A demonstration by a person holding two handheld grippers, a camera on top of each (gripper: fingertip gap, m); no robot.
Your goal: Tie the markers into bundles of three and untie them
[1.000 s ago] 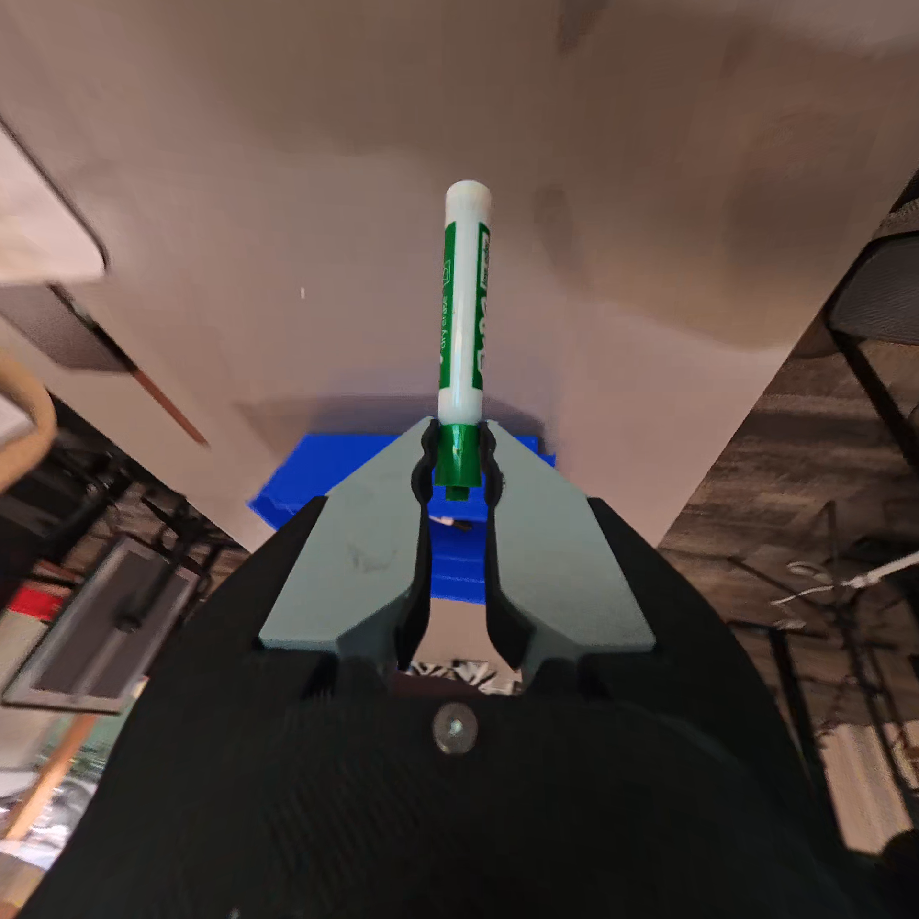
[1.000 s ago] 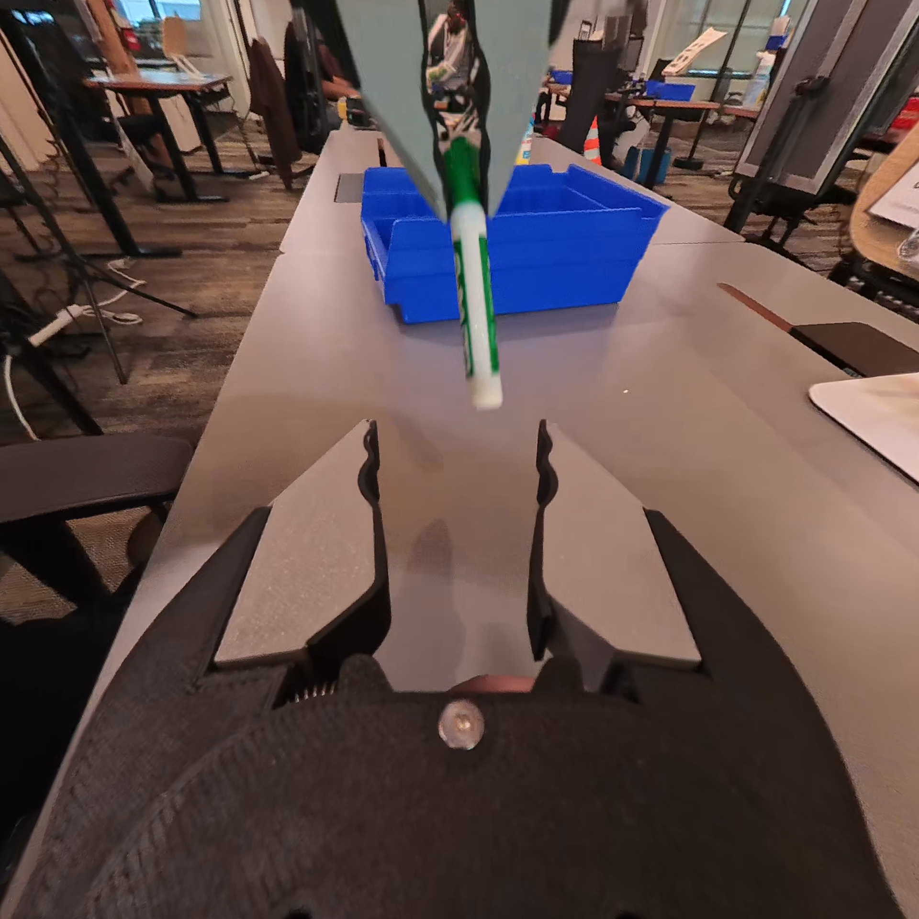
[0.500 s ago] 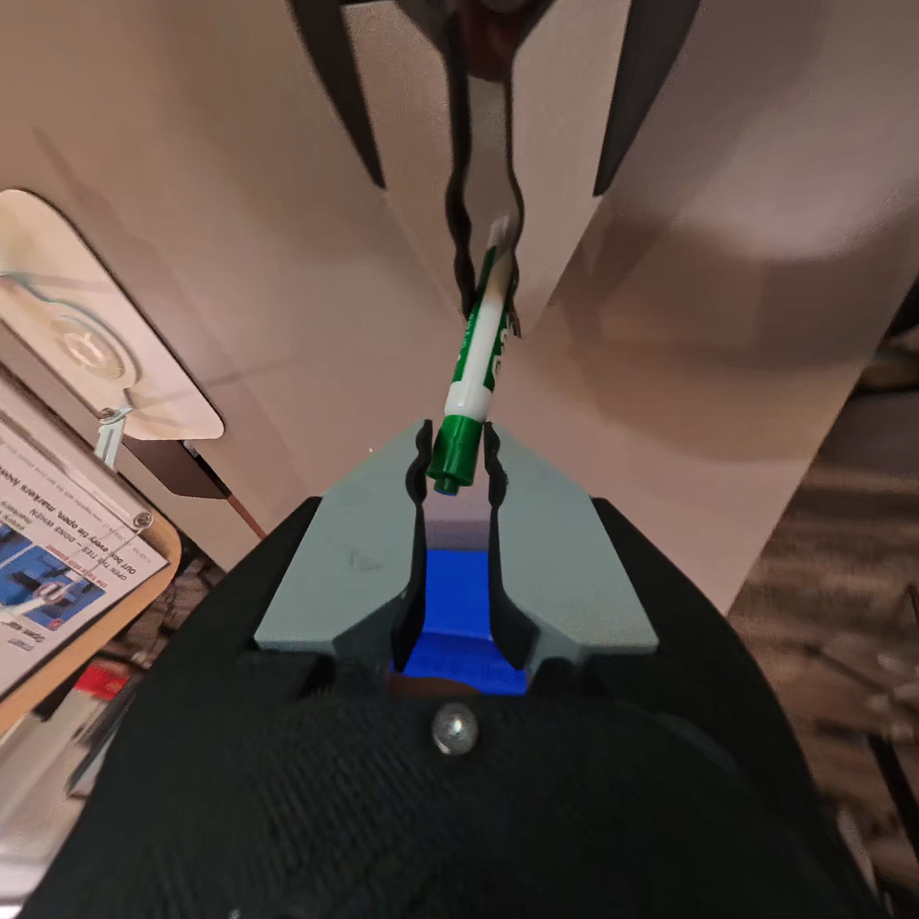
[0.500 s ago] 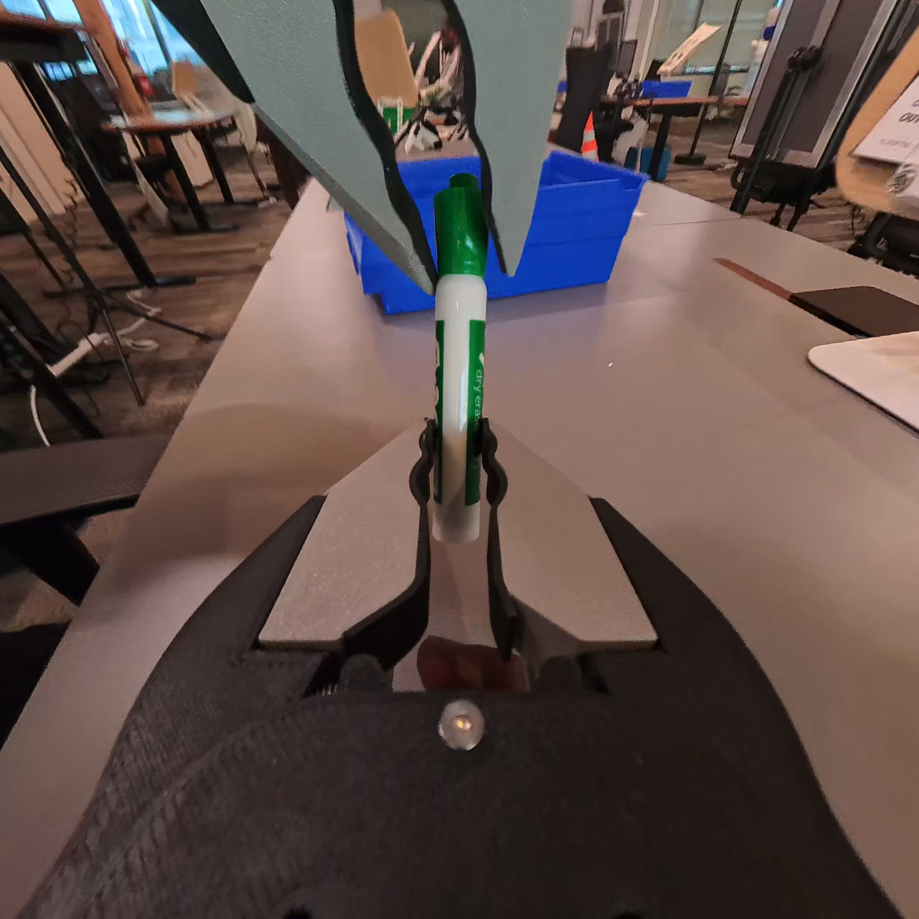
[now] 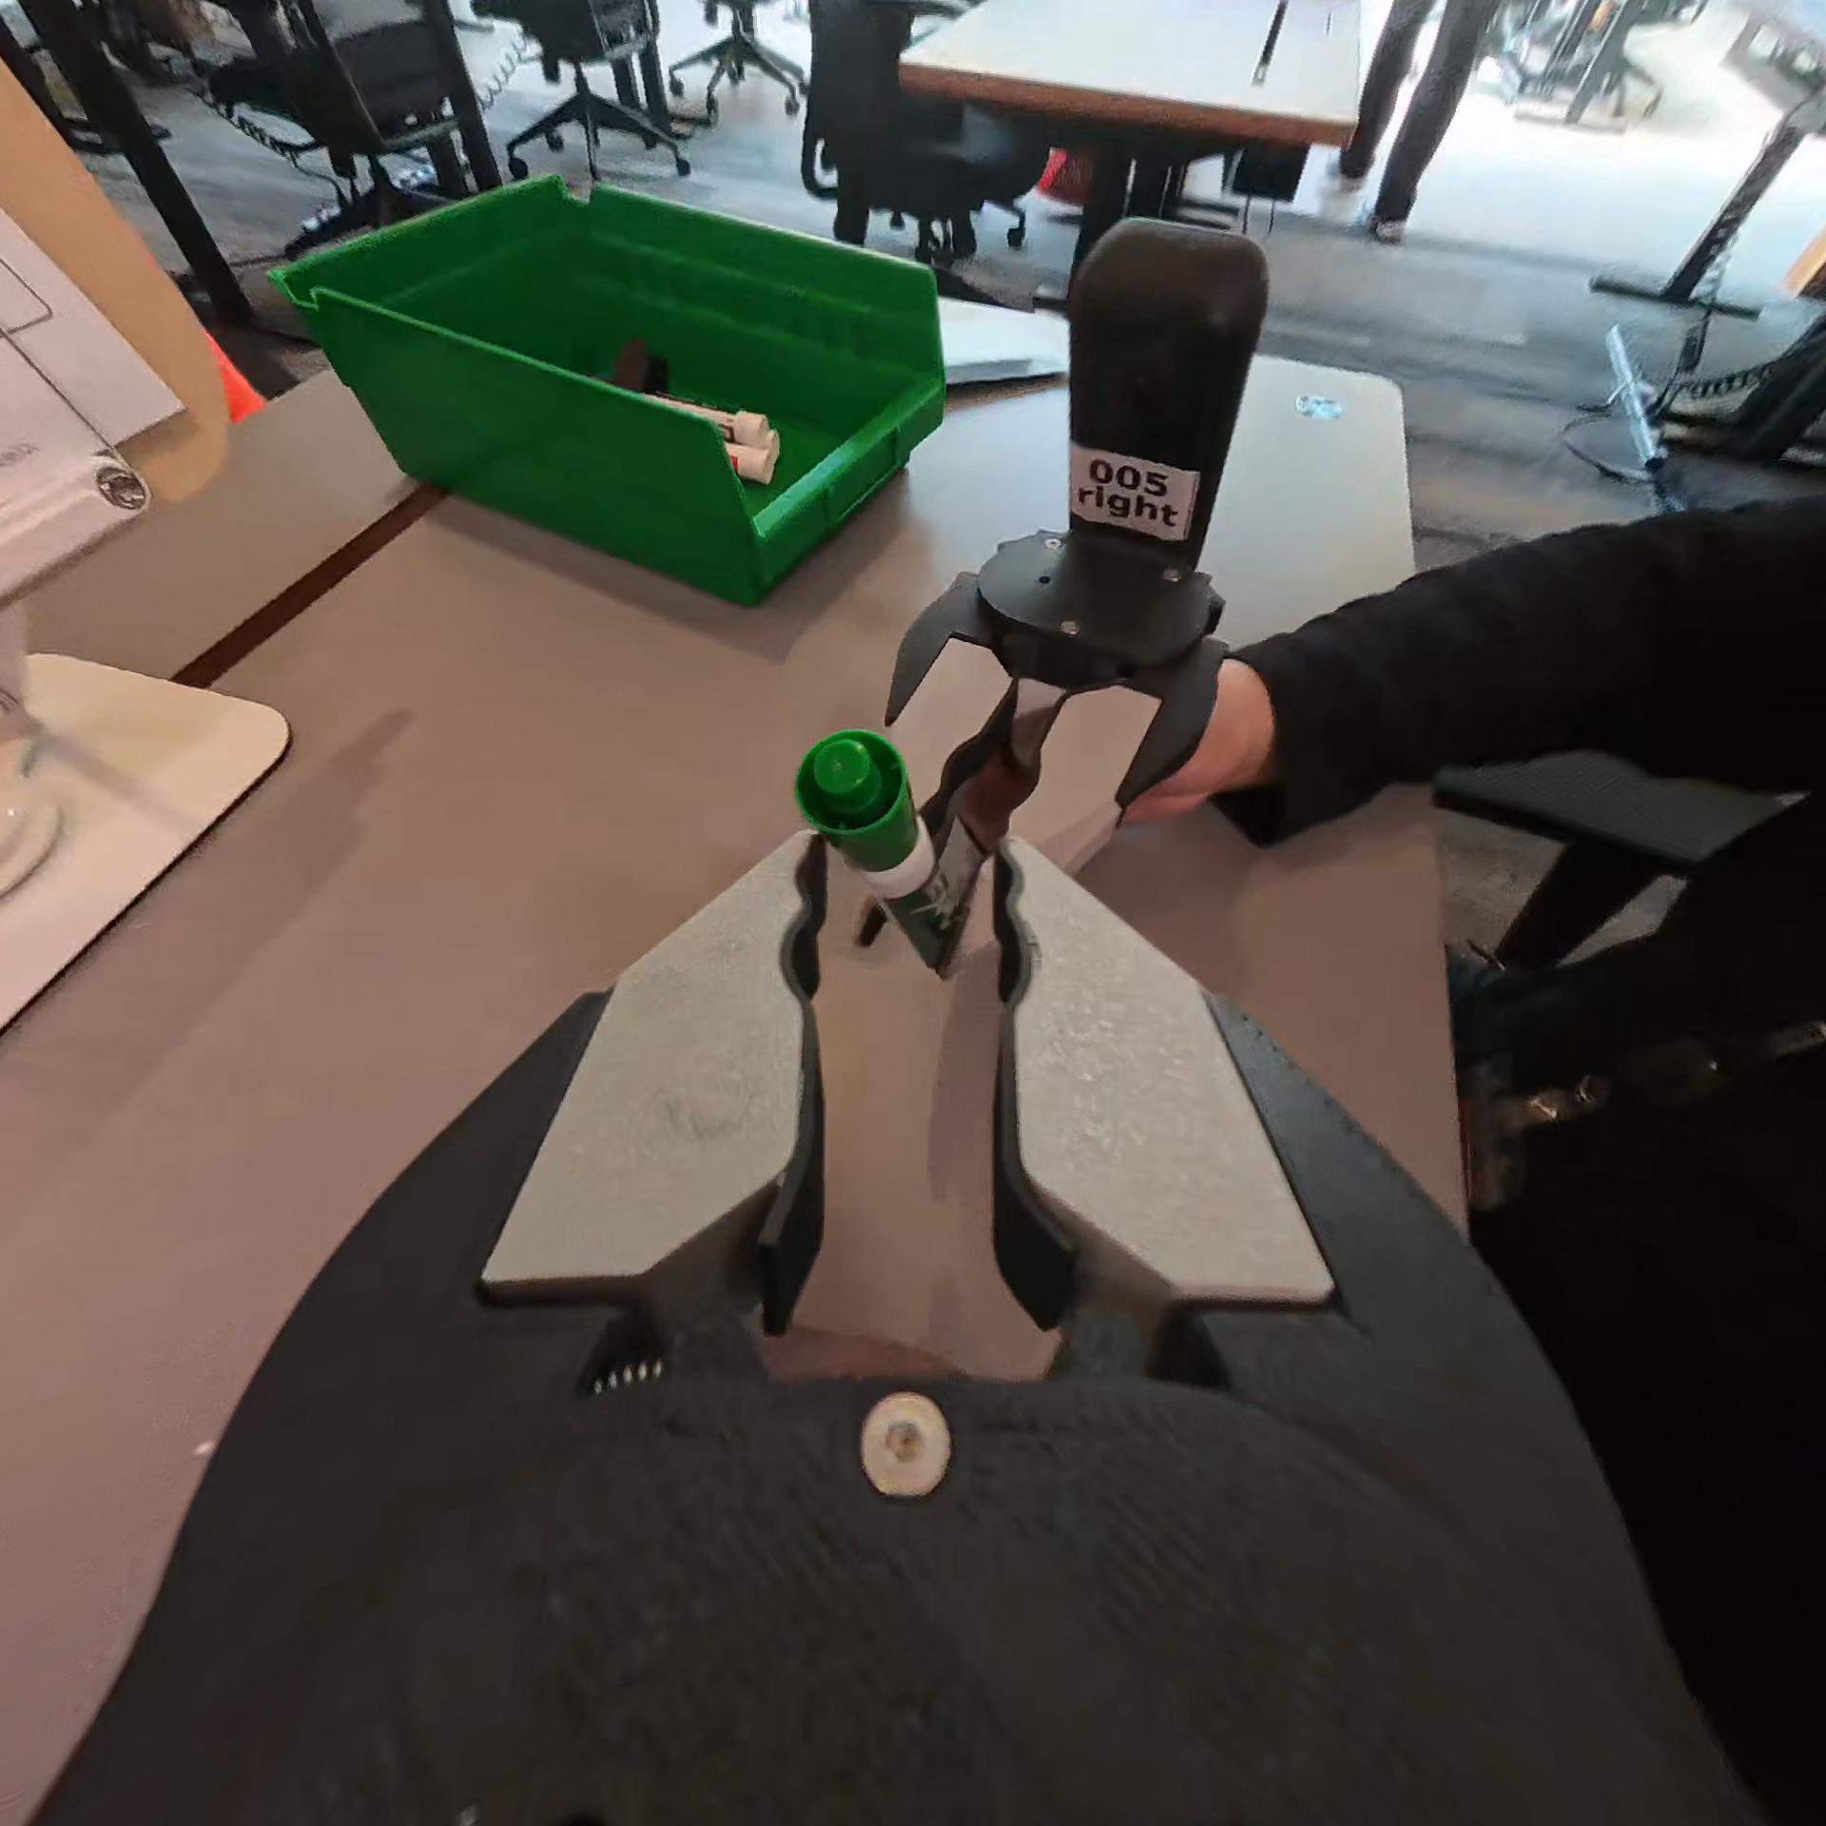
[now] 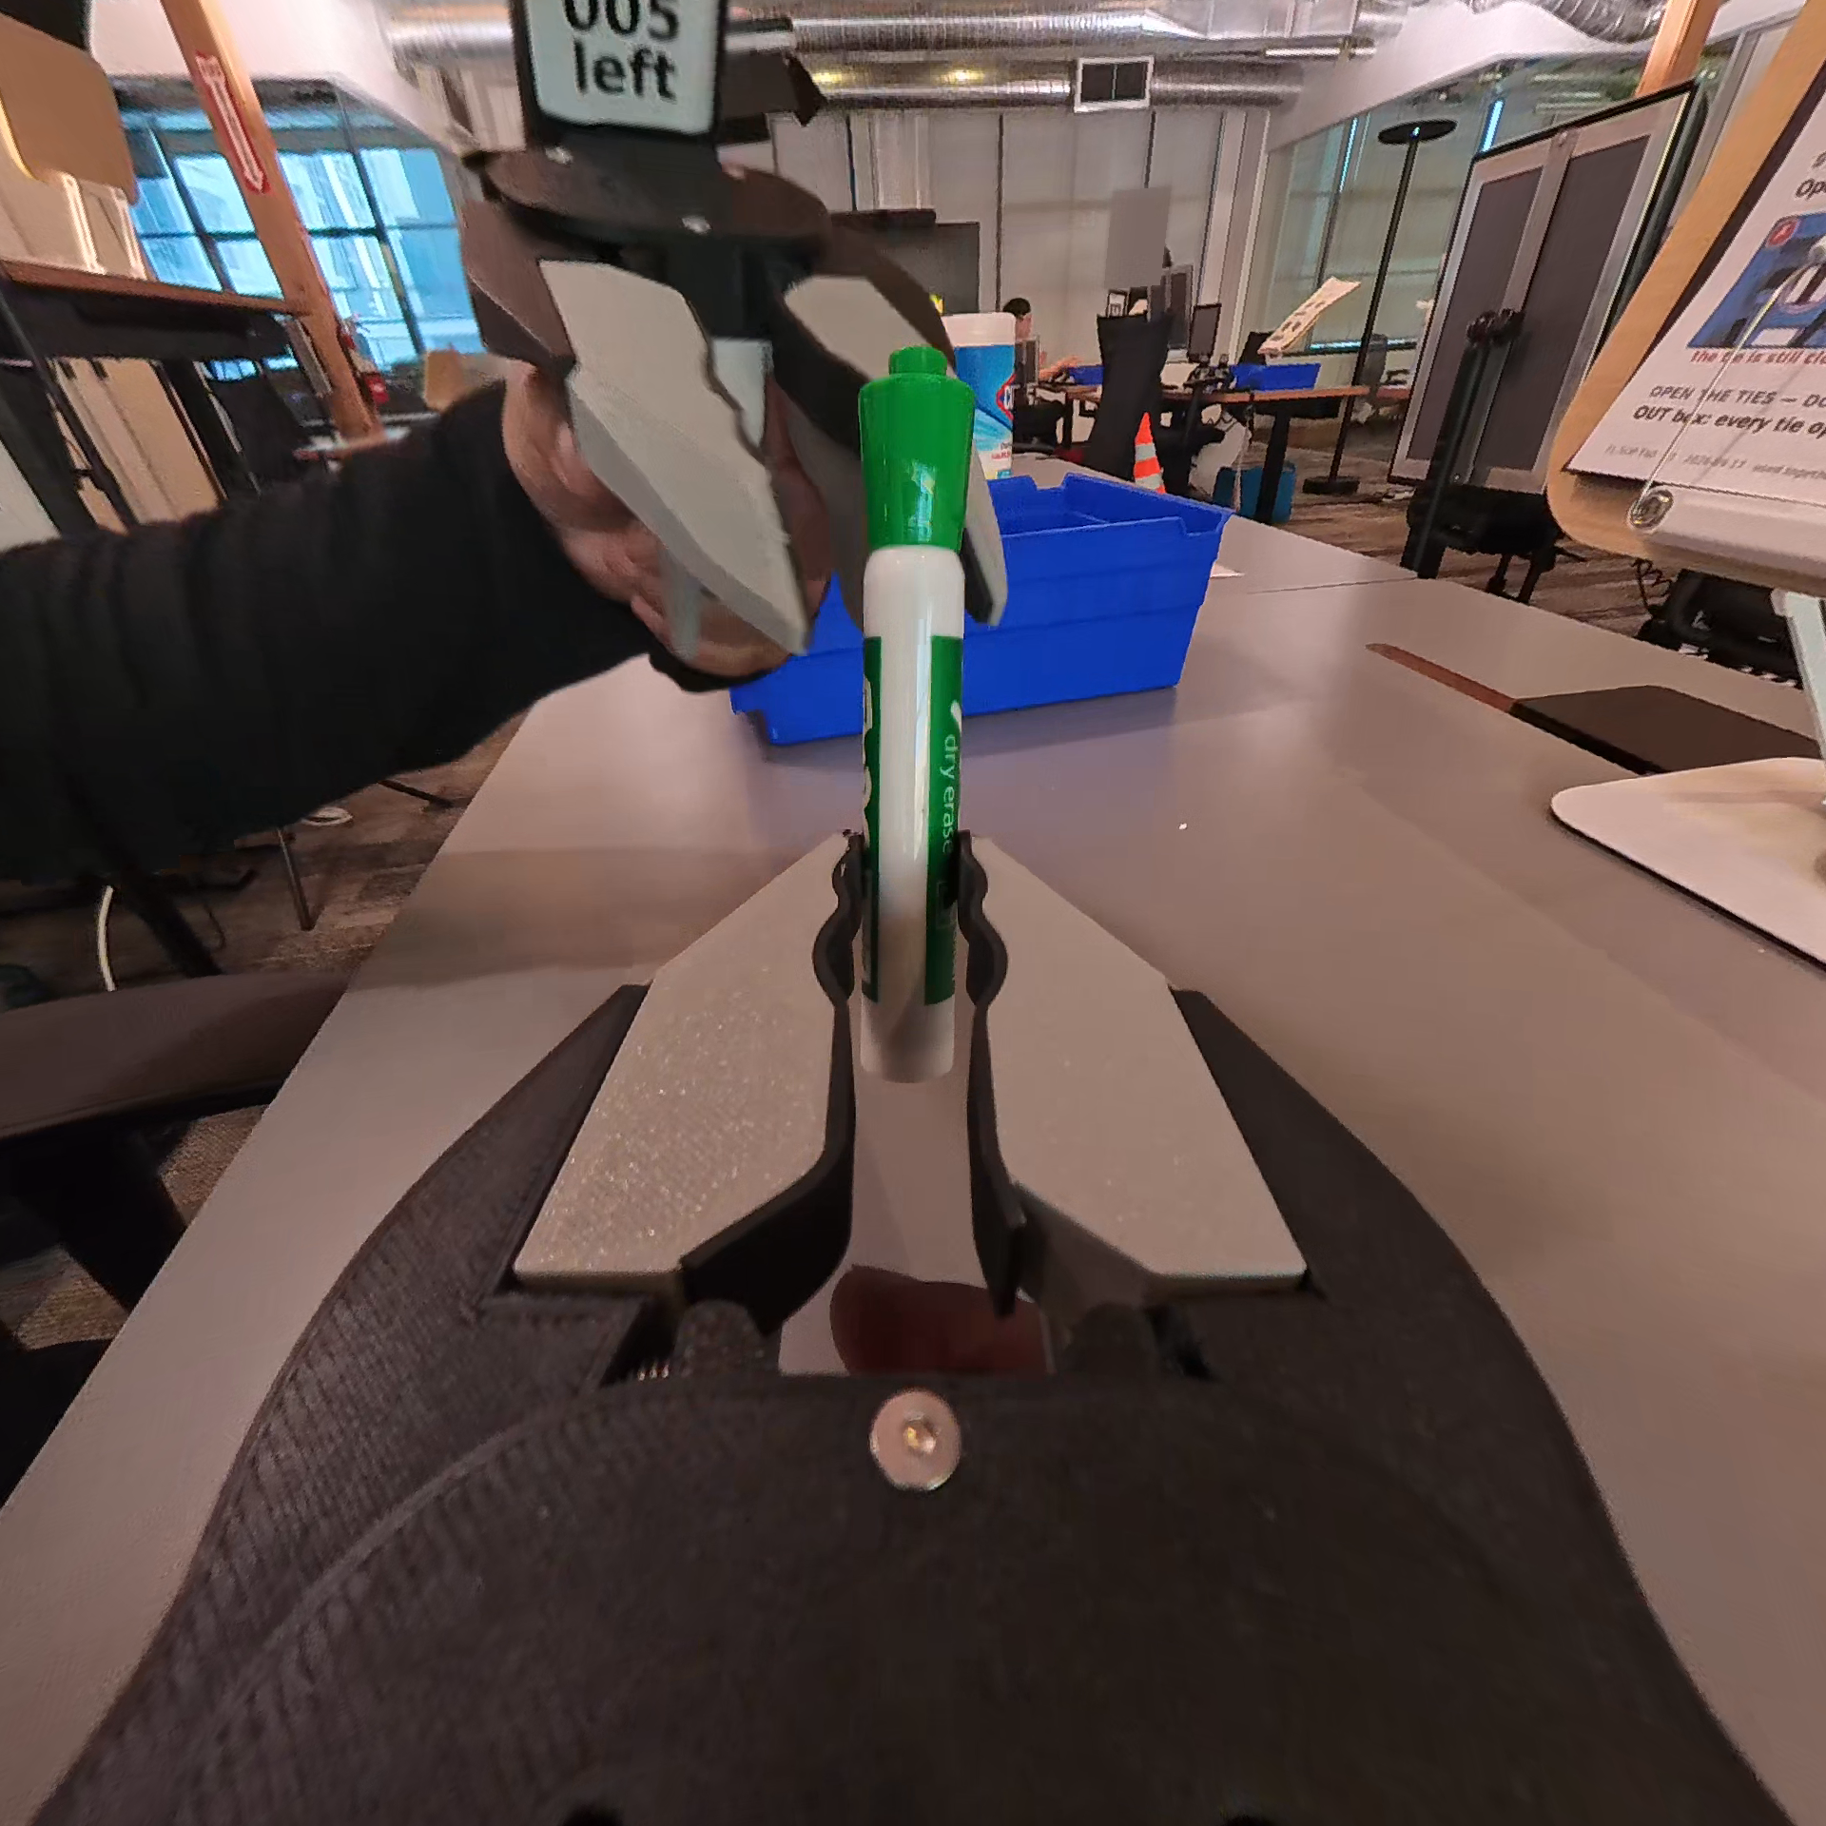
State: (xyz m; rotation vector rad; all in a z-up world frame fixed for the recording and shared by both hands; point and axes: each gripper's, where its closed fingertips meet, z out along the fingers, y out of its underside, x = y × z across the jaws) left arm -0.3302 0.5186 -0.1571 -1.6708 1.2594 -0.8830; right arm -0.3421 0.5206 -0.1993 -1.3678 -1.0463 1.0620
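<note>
Right gripper (image 6: 909,929) clamps the white barrel of a green-capped marker (image 6: 909,711), pads pressing both sides, marker upright above the grey table (image 6: 1334,889). Left gripper (image 5: 904,889) stands open just beside the cap, not touching. Green bin (image 5: 553,435) holds further markers (image 5: 746,440)

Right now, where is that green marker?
The green marker stands upright above the grey table, clamped low on its barrel by the right hand-held gripper. The open left hand-held gripper is by its cap, the blue bin behind.
</note>
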